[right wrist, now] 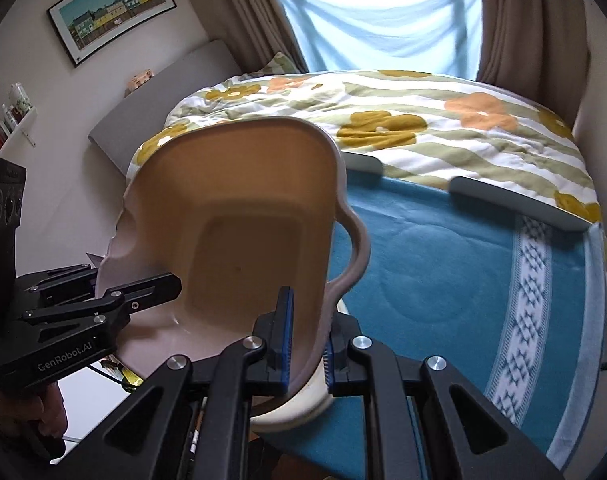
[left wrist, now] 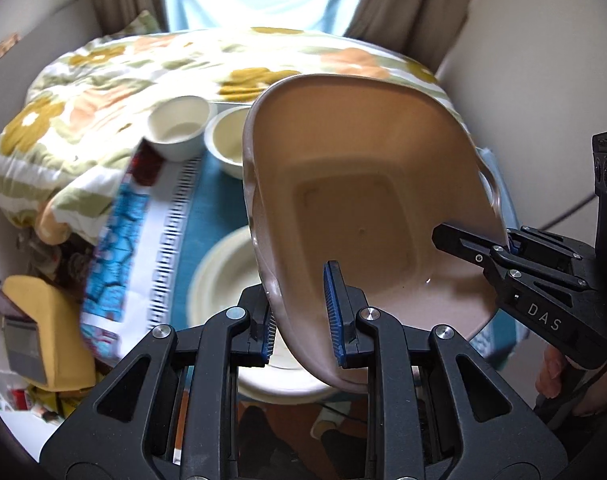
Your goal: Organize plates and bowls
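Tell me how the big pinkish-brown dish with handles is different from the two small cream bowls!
The big pinkish-brown dish is squarish with loop handles; the small cream bowls are round, without handles. The dish is tilted in the air, clamped by both grippers; the bowls sit upright by the floral duvet. All look empty.

Beige square handled dish tilted in air above cream plate, two bowls behind.

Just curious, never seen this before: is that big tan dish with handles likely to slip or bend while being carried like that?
The dish probably stays stiff: its rim holds shape in both claws. Its glossy surface may be slippery. Tilted, it could swing if either claw loosened.
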The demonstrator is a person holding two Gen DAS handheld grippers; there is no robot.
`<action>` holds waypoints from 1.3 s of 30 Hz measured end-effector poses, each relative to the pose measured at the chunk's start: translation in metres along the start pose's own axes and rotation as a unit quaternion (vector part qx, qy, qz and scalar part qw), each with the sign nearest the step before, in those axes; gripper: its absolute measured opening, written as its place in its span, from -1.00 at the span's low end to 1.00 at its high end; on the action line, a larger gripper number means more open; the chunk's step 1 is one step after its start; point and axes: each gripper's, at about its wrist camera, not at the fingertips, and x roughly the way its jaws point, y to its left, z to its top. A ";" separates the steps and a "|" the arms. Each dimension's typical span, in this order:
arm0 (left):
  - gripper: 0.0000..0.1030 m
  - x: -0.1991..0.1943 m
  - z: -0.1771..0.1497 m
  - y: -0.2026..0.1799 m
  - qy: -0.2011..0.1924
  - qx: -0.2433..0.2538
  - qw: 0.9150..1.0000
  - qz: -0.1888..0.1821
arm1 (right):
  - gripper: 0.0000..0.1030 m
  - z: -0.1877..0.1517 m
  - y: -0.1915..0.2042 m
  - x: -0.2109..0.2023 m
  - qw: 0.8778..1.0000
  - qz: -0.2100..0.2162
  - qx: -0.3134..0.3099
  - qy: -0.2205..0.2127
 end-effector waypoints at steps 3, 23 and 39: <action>-0.63 0.008 -0.010 -0.042 0.006 0.016 1.000 -0.023 | -0.78 -0.023 -0.032 -0.025 1.000 -0.019 0.018 -0.002; -0.63 0.135 -0.070 -0.182 0.093 0.075 0.988 -0.100 | -0.78 -0.126 -0.181 -0.026 0.987 -0.090 0.127 0.037; -0.61 0.155 -0.072 -0.191 0.105 0.103 0.987 -0.069 | -0.77 -0.143 -0.202 -0.014 0.982 -0.065 0.172 0.033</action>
